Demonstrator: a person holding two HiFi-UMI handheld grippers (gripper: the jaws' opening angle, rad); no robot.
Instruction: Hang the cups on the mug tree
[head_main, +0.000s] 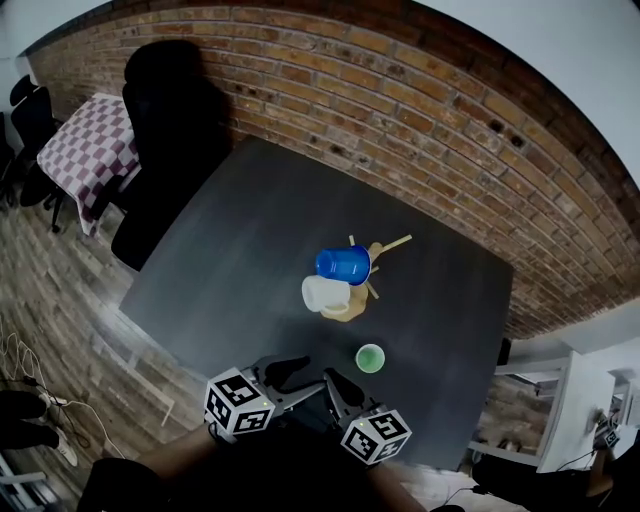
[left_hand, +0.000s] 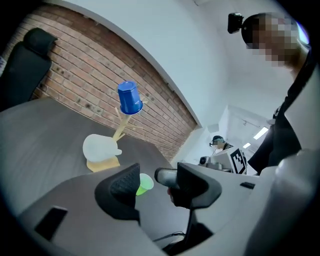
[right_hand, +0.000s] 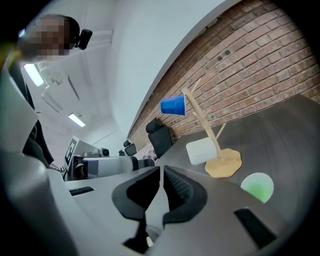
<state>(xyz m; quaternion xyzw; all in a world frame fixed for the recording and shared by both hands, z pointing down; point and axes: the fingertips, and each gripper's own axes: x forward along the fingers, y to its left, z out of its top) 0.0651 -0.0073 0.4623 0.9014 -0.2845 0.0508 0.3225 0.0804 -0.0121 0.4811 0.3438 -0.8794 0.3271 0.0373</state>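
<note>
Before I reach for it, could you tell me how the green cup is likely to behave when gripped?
The green cup looks small and thin-walled, so probably light and easily pushed across the smooth dark table. Its round body may slip or roll if nudged sideways.

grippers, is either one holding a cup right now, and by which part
Nothing is held. The left gripper is open and empty, the right gripper shut on nothing; the small green plastic cup sits untouched.
</note>
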